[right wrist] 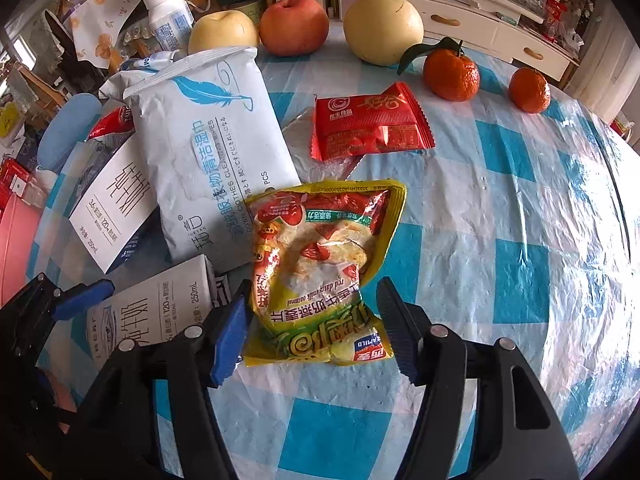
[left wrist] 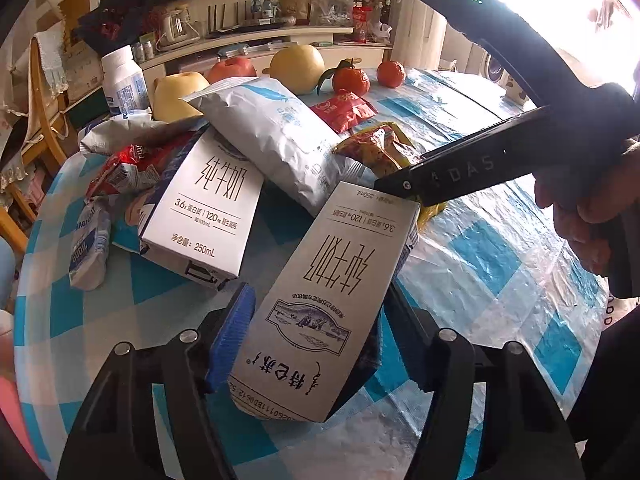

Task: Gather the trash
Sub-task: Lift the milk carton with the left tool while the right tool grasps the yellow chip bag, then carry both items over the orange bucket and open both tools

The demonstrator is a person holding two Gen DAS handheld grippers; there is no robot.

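My left gripper (left wrist: 320,296) is shut on a white milk carton (left wrist: 320,304), which lies tilted between its blue pads (left wrist: 232,336). That carton (right wrist: 152,312) also shows at the lower left of the right wrist view. My right gripper (right wrist: 314,288) is shut on a crumpled yellow oatmeal packet (right wrist: 320,264), its pads touching both sides. From the left wrist view, one right finger (left wrist: 440,180) covers the packet (left wrist: 380,148). More trash lies behind: a second milk carton (left wrist: 200,208), a white wipes pack (right wrist: 208,152), a red snack packet (right wrist: 368,124) and crushed wrappers (left wrist: 120,172).
Two pears (right wrist: 382,28), an apple (right wrist: 294,26) and two tangerines (right wrist: 452,74) line the far side of the round table (right wrist: 520,264) with its blue-checked plastic cover. A white bottle (left wrist: 122,80) stands far left. A pink object (right wrist: 16,248) sits beyond the left edge.
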